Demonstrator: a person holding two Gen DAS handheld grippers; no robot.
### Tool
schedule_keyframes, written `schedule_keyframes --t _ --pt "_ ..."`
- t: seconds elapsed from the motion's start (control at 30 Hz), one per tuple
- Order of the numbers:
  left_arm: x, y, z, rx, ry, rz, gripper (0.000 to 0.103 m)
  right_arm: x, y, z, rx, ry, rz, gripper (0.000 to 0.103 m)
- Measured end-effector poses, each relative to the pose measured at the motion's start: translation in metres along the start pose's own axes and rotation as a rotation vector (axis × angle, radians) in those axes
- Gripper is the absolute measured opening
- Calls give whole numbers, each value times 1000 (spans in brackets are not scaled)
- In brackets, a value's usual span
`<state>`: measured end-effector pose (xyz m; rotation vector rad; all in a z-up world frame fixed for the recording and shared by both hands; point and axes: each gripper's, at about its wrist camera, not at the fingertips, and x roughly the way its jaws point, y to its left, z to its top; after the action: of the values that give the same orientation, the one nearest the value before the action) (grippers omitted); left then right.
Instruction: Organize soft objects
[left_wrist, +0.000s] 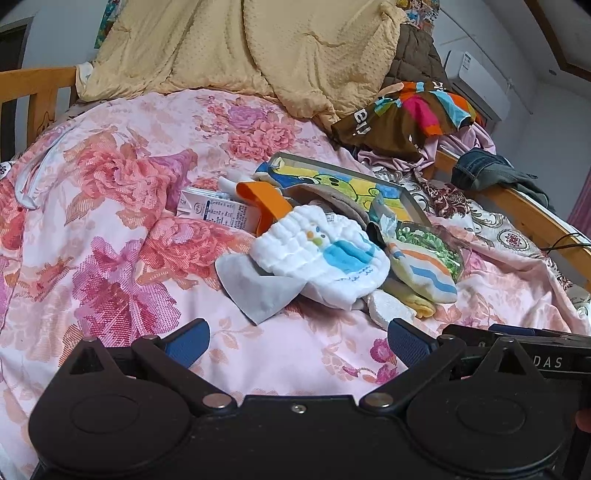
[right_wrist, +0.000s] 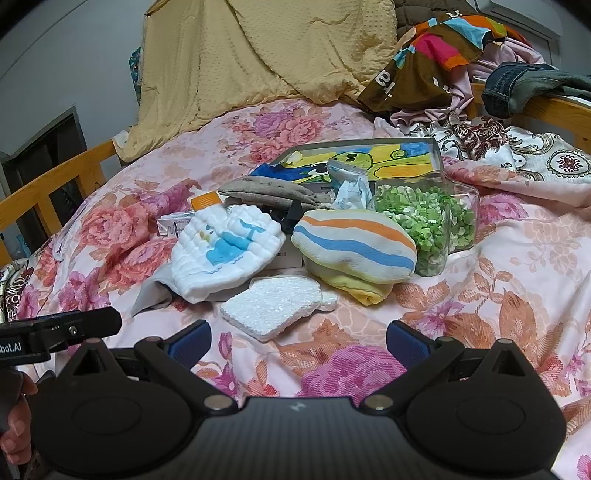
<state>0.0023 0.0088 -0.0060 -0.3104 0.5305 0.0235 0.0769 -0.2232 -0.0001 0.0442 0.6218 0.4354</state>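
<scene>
A heap of soft things lies mid-bed on the floral quilt (left_wrist: 110, 229). A white quilted cloth with blue print (left_wrist: 321, 254) (right_wrist: 225, 251) sits left in the heap, over a grey cloth (left_wrist: 255, 288). Right of it is a striped orange-blue-yellow cloth (left_wrist: 424, 273) (right_wrist: 354, 243). A white foam piece (right_wrist: 273, 306) (left_wrist: 391, 308) lies nearest me. My left gripper (left_wrist: 297, 343) is open, empty, short of the heap. My right gripper (right_wrist: 297, 341) is open too, empty, just before the foam piece.
Behind the heap: a picture box (right_wrist: 369, 162), a clear jar of green bits (right_wrist: 428, 221), a small carton (left_wrist: 218, 212), an orange strip (left_wrist: 266, 203), a brown-grey plush (right_wrist: 266, 192). A tan blanket (left_wrist: 240, 48) and clothes (right_wrist: 436, 55) pile at the back. Wooden bed rails (right_wrist: 51, 184) run on both sides.
</scene>
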Motion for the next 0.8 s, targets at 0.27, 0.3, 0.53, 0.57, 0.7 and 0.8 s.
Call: schedule_keyframes --t 0.27,0.3,0.53,0.57,0.7,0.8 --pt "0 1 0 -3 -2 1 102 0 2 1 0 -3 0 103" --pt "-1 2 0 -3 -1 1 102 -1 2 1 0 -2 0 103" --pt "-1 1 -1 9 11 -8 102 -1 0 1 0 -1 5 103" --pt "-1 1 -1 9 11 -6 102 -1 0 1 0 -1 4 103" --pt "-1 1 -2 6 16 3 102 -1 -1 1 6 -2 1 103" --pt "-2 2 -1 -2 20 4 102 0 -3 1 10 -1 1 103"
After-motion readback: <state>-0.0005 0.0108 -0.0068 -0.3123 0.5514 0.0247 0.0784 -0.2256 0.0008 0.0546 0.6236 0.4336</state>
